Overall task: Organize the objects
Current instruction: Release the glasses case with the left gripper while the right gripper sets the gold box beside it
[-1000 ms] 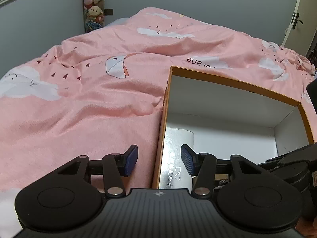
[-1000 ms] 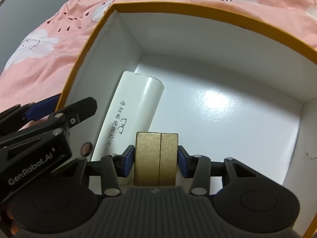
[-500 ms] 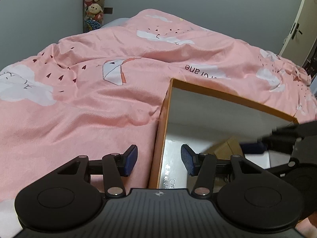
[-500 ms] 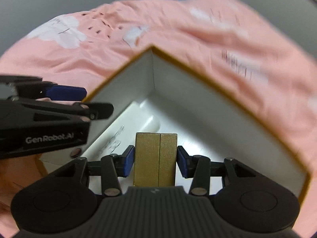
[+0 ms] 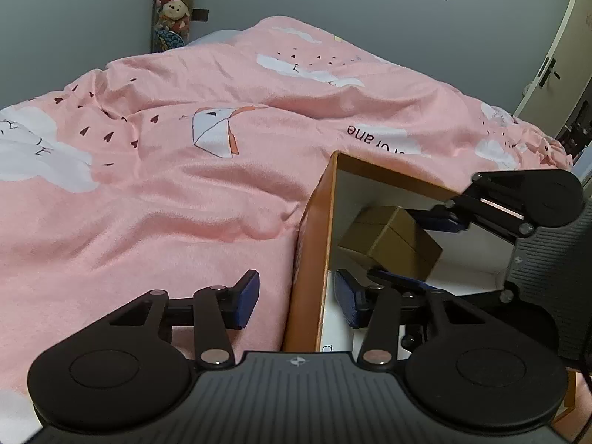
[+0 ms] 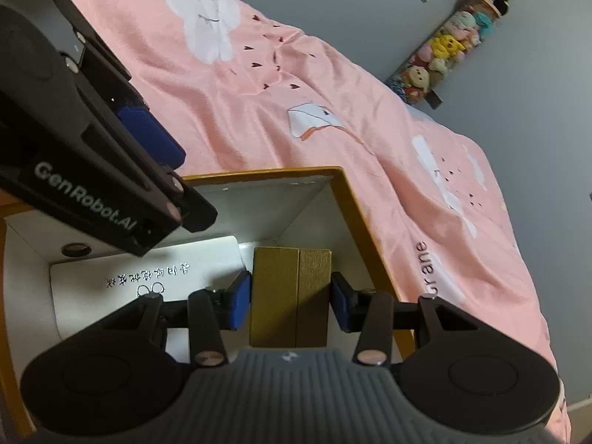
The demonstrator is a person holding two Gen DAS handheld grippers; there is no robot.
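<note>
An orange cardboard box [image 5: 310,244] with a white inside lies on the pink duvet. My right gripper [image 6: 292,303] is shut on a small gold box [image 6: 292,288] and holds it tilted inside the orange box [image 6: 364,222], near a corner. In the left wrist view the gold box [image 5: 388,236] hangs between the right gripper's [image 5: 412,249] blue pads. My left gripper [image 5: 296,301] straddles the orange box's left wall. Its jaws are closing, and both pads still stand off the wall. A white case with printed characters [image 6: 148,277] lies on the box floor.
The pink duvet [image 5: 166,192] with white cloud prints covers the bed around the box. A column of plush toys [image 5: 172,3] hangs on the grey wall behind. A door [image 5: 555,59] stands at the far right.
My right gripper has rolled strongly and risen a little with the gold box, now near the box's corner. The left gripper's jaws have narrowed slightly around the box wall.
</note>
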